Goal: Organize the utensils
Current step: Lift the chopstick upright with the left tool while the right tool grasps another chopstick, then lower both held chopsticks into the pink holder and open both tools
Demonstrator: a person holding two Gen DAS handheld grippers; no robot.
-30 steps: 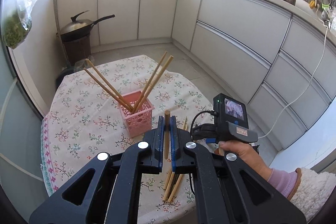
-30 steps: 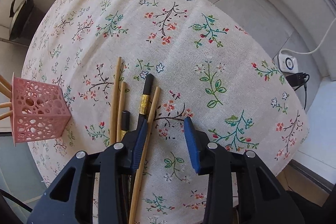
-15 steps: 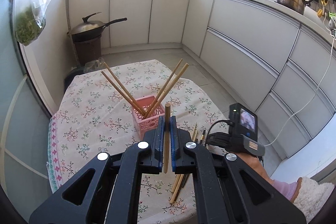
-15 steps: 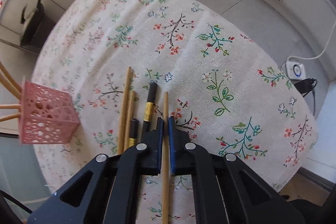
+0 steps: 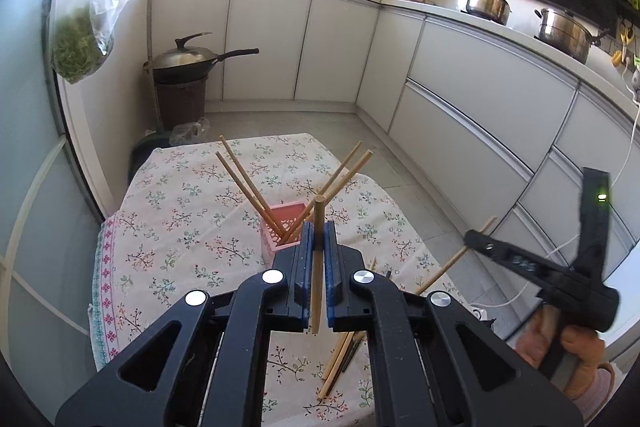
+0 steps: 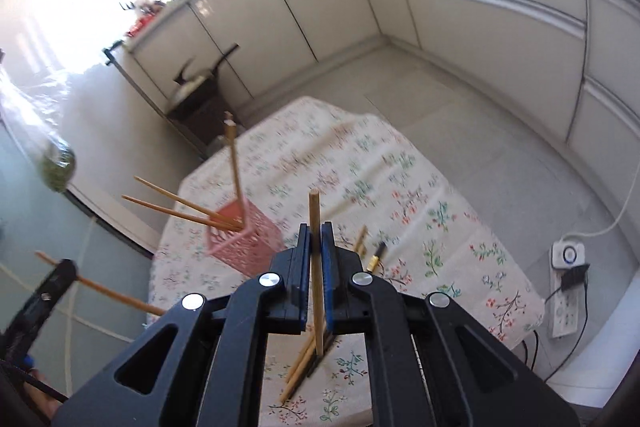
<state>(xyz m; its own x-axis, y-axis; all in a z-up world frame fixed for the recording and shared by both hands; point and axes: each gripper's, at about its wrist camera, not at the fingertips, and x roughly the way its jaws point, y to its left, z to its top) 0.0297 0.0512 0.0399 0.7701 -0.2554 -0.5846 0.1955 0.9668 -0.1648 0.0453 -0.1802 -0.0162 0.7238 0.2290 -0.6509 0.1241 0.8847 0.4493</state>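
Your basket stands mid-counter with four chopsticks leaning in it; loose chopsticks lie on the cloth to its right.

Pink holder: one, carrying four chopsticks. Gripped chopsticks: two, one per claw. Loose below the claws: seemingly four, overlapping.

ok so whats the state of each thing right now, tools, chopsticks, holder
left tool: shut on a wooden chopstick, lifted
right tool: shut on a second wooden chopstick, lifted
pink holder: upright, four chopsticks leaning inside
loose chopsticks: lying on the tablecloth
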